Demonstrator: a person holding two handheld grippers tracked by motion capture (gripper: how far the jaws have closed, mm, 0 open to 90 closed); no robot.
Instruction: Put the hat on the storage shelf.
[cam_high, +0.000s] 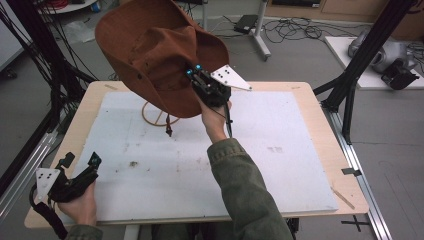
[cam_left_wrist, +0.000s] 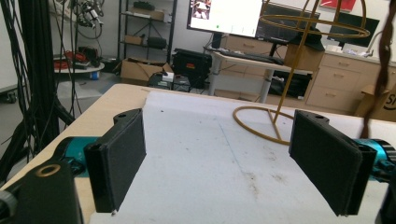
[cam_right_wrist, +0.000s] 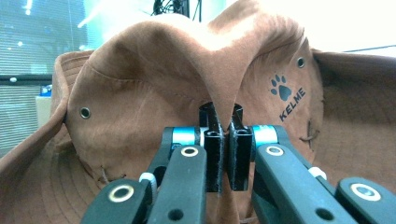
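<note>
The brown hat (cam_high: 155, 50) hangs in the air above the far left part of the table (cam_high: 310, 100), tilted, with its brim toward the camera. The right gripper (cam_high: 196, 71) holds it, jaws pinched tight on a fold of the crown; in the right gripper view that fold rises straight up between the jaws. Just below and slightly left of the hat stands a wire hat stand (cam_high: 156, 116), its ring base on the white mat (cam_high: 260, 165), its rounded top hidden under the brim from above. A likely next move is to lower the hat down and a little left onto it. The left gripper (cam_high: 80, 161) rests at the near left corner, jaws wide apart and empty, well away from the stand.
</note>
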